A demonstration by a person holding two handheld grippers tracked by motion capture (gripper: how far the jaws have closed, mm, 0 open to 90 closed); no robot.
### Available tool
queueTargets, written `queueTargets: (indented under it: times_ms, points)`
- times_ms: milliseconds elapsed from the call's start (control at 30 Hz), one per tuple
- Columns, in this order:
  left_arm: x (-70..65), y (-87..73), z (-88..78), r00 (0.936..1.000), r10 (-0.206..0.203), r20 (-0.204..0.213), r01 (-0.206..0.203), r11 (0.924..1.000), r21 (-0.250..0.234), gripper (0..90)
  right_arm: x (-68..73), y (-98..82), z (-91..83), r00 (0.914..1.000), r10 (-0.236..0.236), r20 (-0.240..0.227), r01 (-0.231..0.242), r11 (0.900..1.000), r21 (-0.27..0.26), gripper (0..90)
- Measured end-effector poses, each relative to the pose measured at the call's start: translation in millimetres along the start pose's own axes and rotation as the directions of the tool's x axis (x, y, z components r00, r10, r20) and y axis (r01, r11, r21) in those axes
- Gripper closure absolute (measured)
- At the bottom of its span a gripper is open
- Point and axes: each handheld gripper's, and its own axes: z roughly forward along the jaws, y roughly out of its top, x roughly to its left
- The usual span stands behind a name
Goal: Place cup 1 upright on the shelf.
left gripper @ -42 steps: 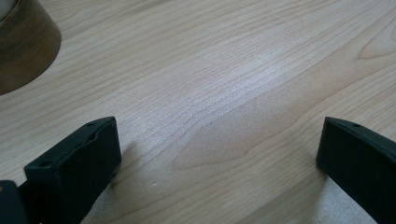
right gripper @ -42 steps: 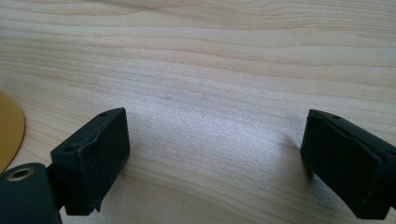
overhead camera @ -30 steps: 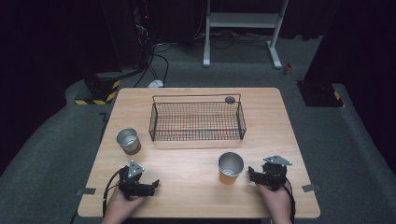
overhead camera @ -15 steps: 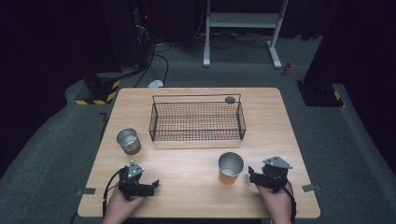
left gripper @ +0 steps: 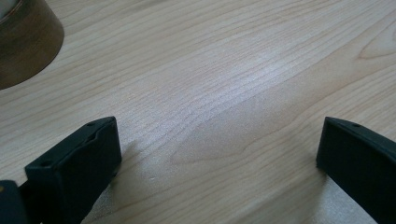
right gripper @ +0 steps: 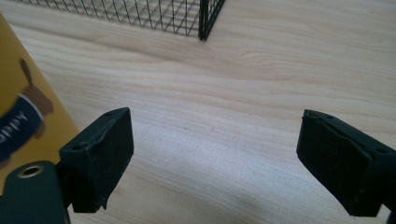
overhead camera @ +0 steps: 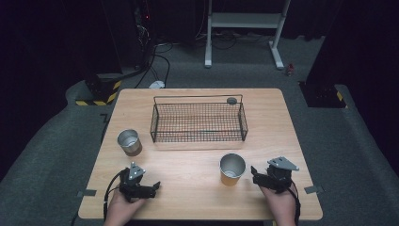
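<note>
Yellow cup [overhead camera: 232, 168] stands upright, mouth up, beside gaping right gripper [overhead camera: 256, 175]; left gripper [overhead camera: 153, 187] gapes.

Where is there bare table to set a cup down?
Free: the wood between the brown cup and the yellow cup, in front of the wire basket; also the strip right of the basket. Tight: between the yellow cup and the right gripper.

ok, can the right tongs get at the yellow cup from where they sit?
Probably yes. The right tongs stand open on the table just beside the yellow cup, with only bare wood between them. The wire basket sits farther back, out of the path.
</note>
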Motion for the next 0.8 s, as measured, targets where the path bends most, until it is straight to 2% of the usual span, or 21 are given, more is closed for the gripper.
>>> queueTargets:
  times_ms: [167,533,800]
  points:
    - [-0.3,-0.3,-0.3,1.0000,0.000,-0.001,0.000,1.0000,-0.001,0.4,1.7,5.1,-6.8,1.0000,0.004,0.001,-0.004,0.999,-0.036,12.1]
    - [-0.2,-0.2,-0.2,1.0000,0.002,0.001,-0.002,1.0000,-0.001,0.3,4.8,8.1,-13.3,0.9999,0.005,-0.009,-0.006,0.998,-0.069,12.8]
    - [0.0,0.1,-0.2,1.0000,0.007,0.004,-0.007,1.0000,0.001,0.2,3.4,15.5,-27.1,0.9996,0.010,-0.028,-0.013,0.993,-0.118,14.0]
